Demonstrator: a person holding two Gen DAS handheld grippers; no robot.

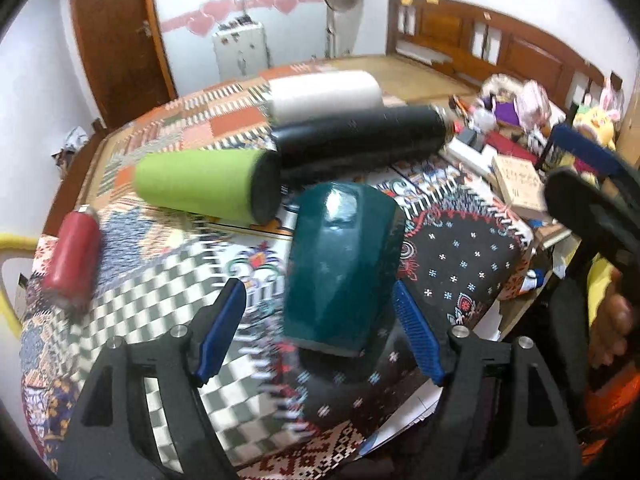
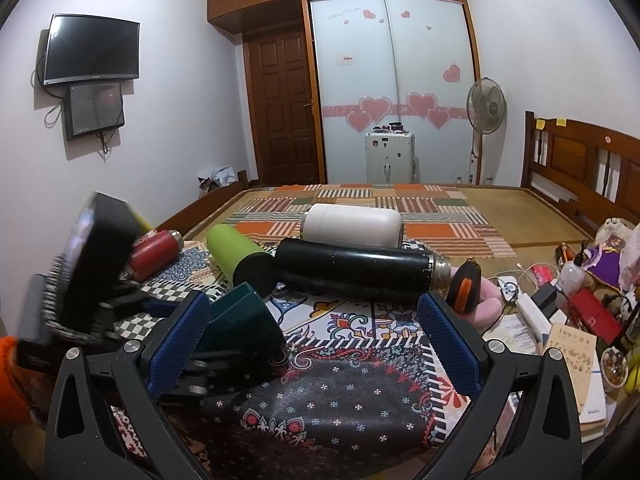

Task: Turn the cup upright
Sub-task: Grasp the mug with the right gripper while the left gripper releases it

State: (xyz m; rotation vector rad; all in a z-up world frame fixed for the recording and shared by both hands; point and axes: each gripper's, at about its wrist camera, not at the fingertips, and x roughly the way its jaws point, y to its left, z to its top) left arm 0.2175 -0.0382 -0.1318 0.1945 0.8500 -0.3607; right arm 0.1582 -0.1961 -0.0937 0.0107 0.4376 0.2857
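Note:
A dark green faceted cup (image 1: 340, 264) stands tilted, base up and mouth toward the patterned cloth (image 1: 460, 264). My left gripper (image 1: 320, 312) is open around it, blue pads on either side; whether they touch the cup is unclear through motion blur. In the right wrist view the same cup (image 2: 244, 320) is at lower left with the left gripper's body (image 2: 92, 264) beside it. My right gripper (image 2: 312, 328) is open and empty over the cloth, to the right of the cup.
Behind the cup lie a lime green bottle (image 1: 204, 184), a black flask (image 1: 360, 140), a white bottle (image 1: 324, 94) and a red bottle (image 1: 74, 256). Books, toys and clutter (image 2: 572, 320) crowd the right side. A bed headboard (image 2: 580, 160) stands far right.

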